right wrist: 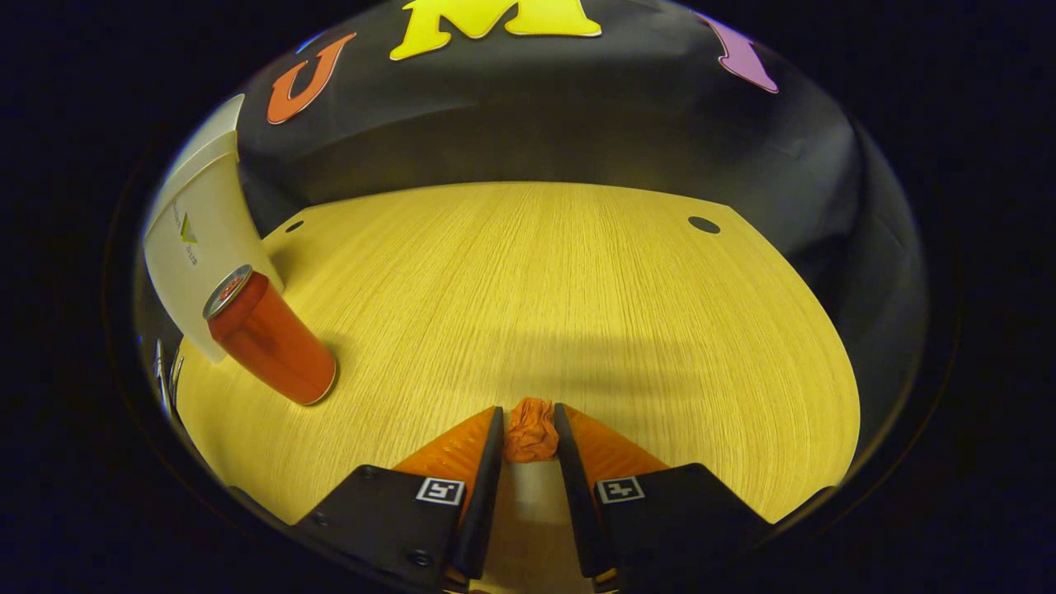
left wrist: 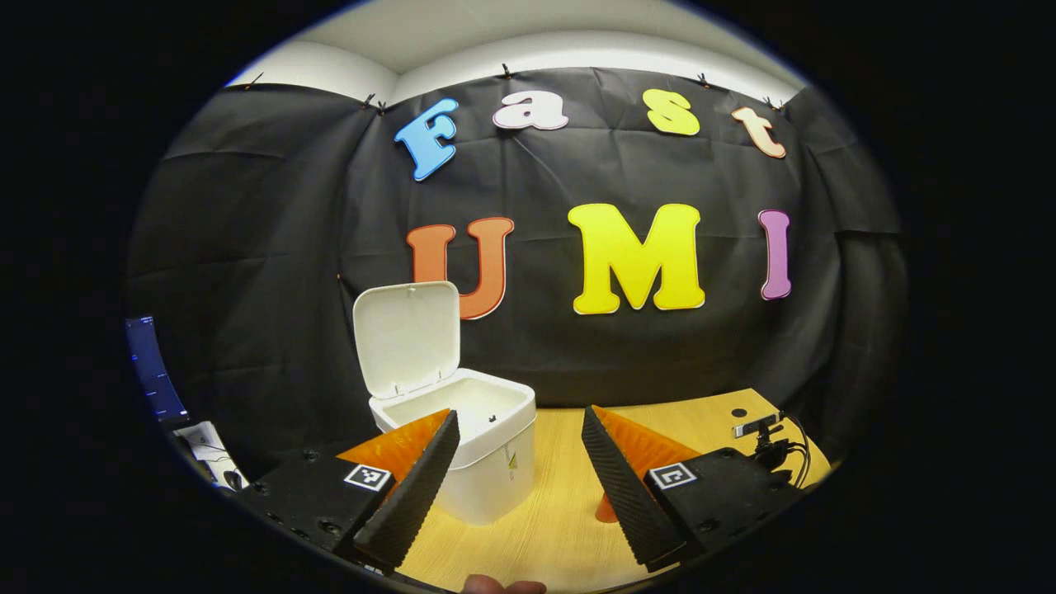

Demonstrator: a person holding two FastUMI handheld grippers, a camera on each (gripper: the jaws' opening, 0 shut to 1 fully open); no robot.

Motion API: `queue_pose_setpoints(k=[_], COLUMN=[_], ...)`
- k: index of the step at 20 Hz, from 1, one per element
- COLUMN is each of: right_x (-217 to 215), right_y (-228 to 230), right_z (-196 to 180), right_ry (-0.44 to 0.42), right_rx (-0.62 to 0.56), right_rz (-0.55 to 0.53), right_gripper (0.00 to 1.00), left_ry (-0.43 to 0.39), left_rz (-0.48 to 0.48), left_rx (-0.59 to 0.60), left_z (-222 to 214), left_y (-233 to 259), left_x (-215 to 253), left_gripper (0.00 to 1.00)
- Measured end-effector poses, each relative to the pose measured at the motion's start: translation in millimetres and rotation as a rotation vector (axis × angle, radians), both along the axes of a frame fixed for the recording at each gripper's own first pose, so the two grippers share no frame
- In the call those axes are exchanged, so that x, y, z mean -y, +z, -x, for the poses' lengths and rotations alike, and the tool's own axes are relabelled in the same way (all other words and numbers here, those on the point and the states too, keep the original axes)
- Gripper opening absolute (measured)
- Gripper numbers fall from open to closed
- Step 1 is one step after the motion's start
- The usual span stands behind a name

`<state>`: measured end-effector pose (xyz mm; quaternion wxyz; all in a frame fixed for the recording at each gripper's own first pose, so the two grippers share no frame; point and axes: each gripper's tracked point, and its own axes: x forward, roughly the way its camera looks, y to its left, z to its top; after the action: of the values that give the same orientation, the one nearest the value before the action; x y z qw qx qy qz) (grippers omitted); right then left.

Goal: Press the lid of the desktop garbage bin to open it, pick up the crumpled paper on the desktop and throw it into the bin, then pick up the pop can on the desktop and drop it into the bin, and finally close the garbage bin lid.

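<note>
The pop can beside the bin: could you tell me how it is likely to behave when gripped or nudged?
The pop can stands upright, tall on a narrow base, so a sideways nudge may tip it. Its round body would probably roll afterwards. The smooth wall looks slippery and likely dents under a hard squeeze.

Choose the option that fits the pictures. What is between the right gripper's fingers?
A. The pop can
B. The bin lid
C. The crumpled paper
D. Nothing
C: in the right gripper view, the right gripper is closed on the crumpled paper, with both fingers pressing its sides, while the pop can stands apart on the table beside the bin.
</note>
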<state>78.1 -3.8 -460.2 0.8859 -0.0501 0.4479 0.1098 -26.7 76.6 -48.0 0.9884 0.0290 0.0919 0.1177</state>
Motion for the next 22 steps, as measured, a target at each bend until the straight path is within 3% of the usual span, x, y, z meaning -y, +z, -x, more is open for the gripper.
queue_pose_setpoints(k=[1, 5, 7, 12, 22], right_x=[1, -2, -2, -10, -58], right_y=[0, 7, 16, 69, 249], right_z=[-1, -1, 2, 5, -24], right_ry=[0.001, -0.010, -0.014, -0.035, 0.048], right_rx=[-0.003, -0.007, 0.000, 0.060, 0.363], right_rz=[0.011, -0.009, -0.013, -0.062, -0.201], right_gripper=[0.27, 0.27, 0.17, 0.17, 0.17], left_ry=[0.006, 0.019, 0.017, 0.000, -0.053], left_rz=[-0.001, 0.003, 0.010, 0.041, 0.047], left_rx=[-0.001, -0.001, -0.002, 0.033, 0.037], left_z=[2, 5, 5, -2, 3], left_y=[0, 0, 0, 6, -4], left_x=[-2, -7, -10, -16, -18], left_gripper=[0.98, 0.98, 0.97, 0.98, 0.98])
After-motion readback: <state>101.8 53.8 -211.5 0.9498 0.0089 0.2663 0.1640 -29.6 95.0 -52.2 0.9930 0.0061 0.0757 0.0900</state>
